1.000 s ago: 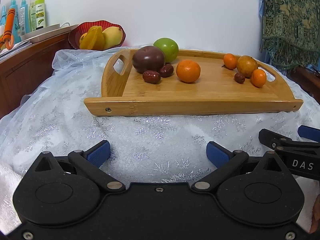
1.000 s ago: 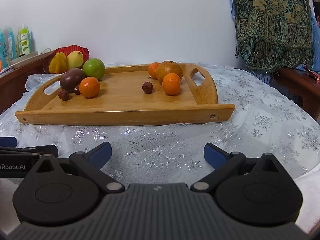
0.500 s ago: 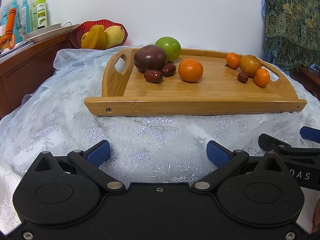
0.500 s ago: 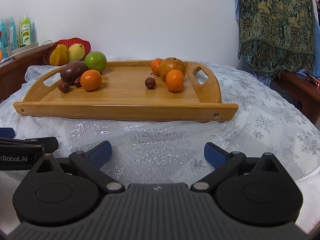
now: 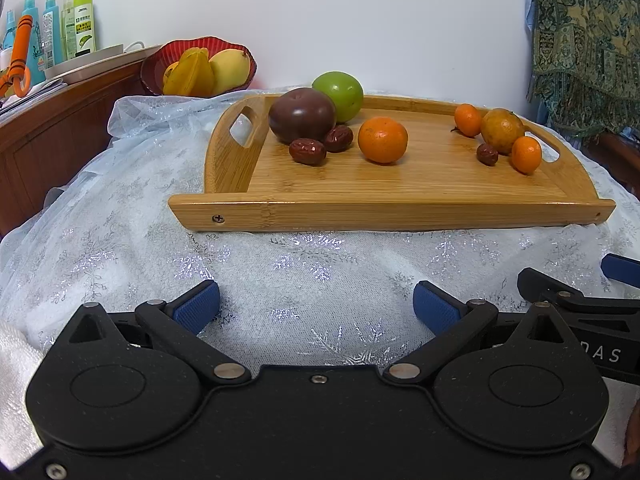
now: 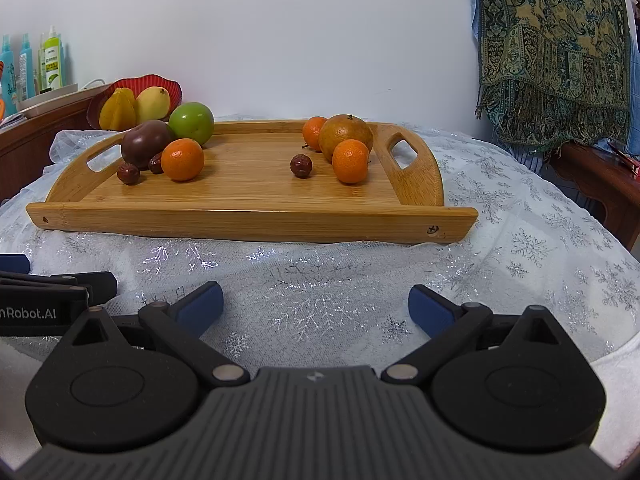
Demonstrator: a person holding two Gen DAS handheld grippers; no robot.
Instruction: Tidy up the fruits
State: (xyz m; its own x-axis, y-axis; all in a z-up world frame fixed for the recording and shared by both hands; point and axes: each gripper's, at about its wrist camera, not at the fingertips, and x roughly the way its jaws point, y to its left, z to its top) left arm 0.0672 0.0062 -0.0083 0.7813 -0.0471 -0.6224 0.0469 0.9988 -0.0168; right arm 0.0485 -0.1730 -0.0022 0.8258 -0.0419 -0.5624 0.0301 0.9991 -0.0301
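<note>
Nearest to us, both grippers sit low over the snowflake tablecloth (image 6: 520,248), side by side. Our left gripper (image 5: 316,304) has its blue pads spread wide w/ nothing between them; our right gripper (image 6: 315,304) is the same, fingers released, no fruit held. Both point straight at the wooden tray (image 5: 400,210), probably so either one can reach in from the low front rail, w/ the handle walls only at the two ends. On the tray the fruit lies in two loose bunches. Left bunch: dark purple fruit (image 5: 302,116) w/ the green apple (image 5: 339,94) just behind it, two red dates (image 5: 307,151) in front touching or nearly touching it, and a mandarin (image 5: 383,140) just to the right. Right bunch, near the far handle: brownish orange (image 6: 346,134) w/ a small mandarin (image 6: 350,160) in front, another small one (image 6: 314,132) tucked behind, and a single date (image 6: 301,165) a bit apart. The middle of the tray is bare, which reads as a split into groups, but mandarins and dates sit on both sides, so we can't say if this is a sort half done, or a mixed lot waiting. Beyond the tray, on the wooden sideboard, a red bowl (image 6: 168,88) holds a starfruit and a mango; it may be a target for fruit, can't tell. Spray bottles (image 5: 84,20) stand further left.
</note>
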